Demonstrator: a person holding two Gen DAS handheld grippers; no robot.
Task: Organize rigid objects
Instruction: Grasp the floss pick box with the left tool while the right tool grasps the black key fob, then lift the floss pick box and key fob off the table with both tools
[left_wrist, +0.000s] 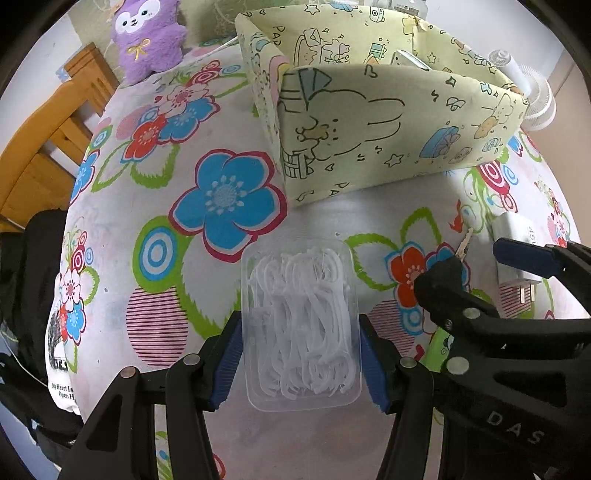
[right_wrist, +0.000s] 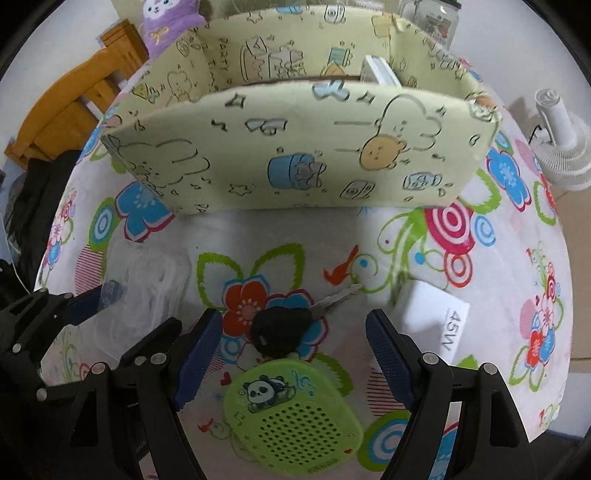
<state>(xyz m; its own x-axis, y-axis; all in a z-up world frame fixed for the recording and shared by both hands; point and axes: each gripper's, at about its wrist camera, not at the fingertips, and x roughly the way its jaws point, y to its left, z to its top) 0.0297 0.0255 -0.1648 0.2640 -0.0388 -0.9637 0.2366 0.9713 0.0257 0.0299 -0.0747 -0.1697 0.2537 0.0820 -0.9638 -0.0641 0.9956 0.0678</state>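
My left gripper (left_wrist: 301, 360) is shut on a clear plastic box of white floss picks (left_wrist: 301, 328), its blue pads against both long sides, low over the flowered cloth. The box also shows faintly in the right wrist view (right_wrist: 147, 291). My right gripper (right_wrist: 295, 354) is open and empty, its jaws on either side of a black-headed key (right_wrist: 284, 330) lying on the cloth. A green panda case with holes (right_wrist: 295, 417) lies just below the key. The pale yellow cartoon-print storage box (left_wrist: 388, 125) (right_wrist: 295, 151) stands behind, open at the top.
A white 45W charger (right_wrist: 432, 317) (left_wrist: 517, 266) lies right of the key. A white fan (right_wrist: 561, 144) stands at the far right, a purple plush toy (left_wrist: 147, 37) at the back left. A wooden chair (left_wrist: 48, 140) and black bag (left_wrist: 26, 280) stand beside the table's left edge.
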